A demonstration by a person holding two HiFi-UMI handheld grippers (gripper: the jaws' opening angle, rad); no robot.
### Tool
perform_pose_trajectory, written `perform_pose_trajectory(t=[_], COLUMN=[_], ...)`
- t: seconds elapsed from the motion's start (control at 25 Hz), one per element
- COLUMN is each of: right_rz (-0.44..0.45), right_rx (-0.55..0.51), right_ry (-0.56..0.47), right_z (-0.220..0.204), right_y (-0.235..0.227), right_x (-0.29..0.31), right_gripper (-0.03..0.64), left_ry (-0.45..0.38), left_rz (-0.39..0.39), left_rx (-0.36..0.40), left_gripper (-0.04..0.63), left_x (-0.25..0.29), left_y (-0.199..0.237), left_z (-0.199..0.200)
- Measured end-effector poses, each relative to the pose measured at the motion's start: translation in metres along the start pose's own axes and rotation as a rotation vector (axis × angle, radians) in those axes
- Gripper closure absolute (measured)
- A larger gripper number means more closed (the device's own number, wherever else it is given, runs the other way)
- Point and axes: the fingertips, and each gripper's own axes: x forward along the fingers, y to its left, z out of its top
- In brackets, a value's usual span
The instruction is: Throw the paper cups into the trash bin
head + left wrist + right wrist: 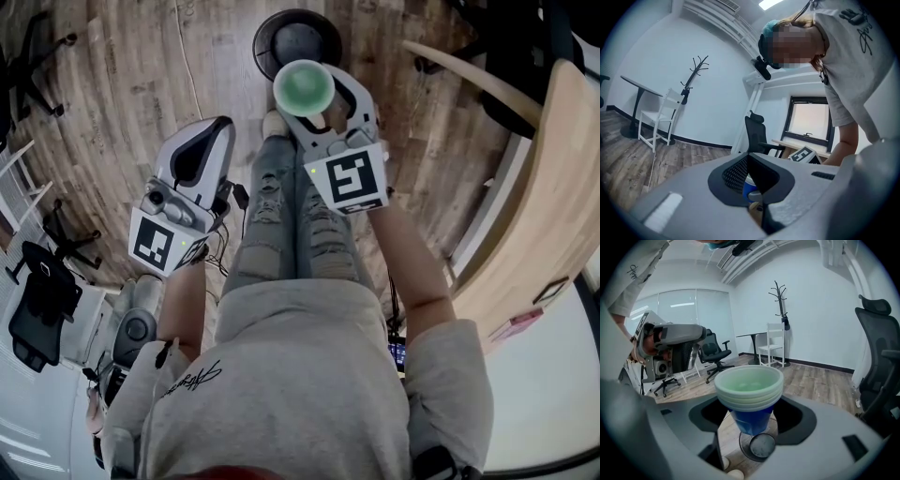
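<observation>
The right gripper [752, 420] grips the blue body of a nested stack of cups [749, 385]. Its jaws are closed only to the stack's width, and the pale green insides face up toward the person. Directly beneath the gripper and well apart from it, the round dark bin [264, 36] stands on the wood floor [141, 84], just beyond the person's shoes [725, 468]. The step in hand looks like the drop itself. It would go best with the stack kept upright and centred over the bin, and brought lower first, since light cups falling from this height could tip or glance off the rim. The jaws should then open wide in one movement, so that neither pad drags the stack sideways. To the left of the working tool and nearer the person's body, the left gripper [197, 155] has its jaws together and nothing between them, and it is clear of the drop path. Several things are hard to make out. The stacked rims blur together, so the number of cups cannot be counted. The pads' contact with the cups is hidden under the rims. From above, the cups cover the near edge of the bin, and the grey round shape at its centre could be a lid, a liner or rubbish. A blue-and-white patch beyond the left jaws is probably the same cups.
</observation>
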Motion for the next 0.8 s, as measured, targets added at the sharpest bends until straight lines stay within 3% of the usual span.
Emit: perform_pose_trajectory(t=[0.28,0.8], right_rz=[0.003,-0.035], right_rx=[0.028,0.029], right_ry=[0.048,0.034], right_z=[-0.026,-0.059], right_y=[0.003,-0.005], right_x=[0.016,0.053], right_gripper=[0.33,0.33], left_ry=[0.02,0.044], left_rz=[-0.012,-0.033], left_rx=[0.0,-0.033], left_gripper=[0.592,0.592], left_x=[-0.003,-0.006], left_y=[0.003,0.005], left_z=[-0.016,-0.04])
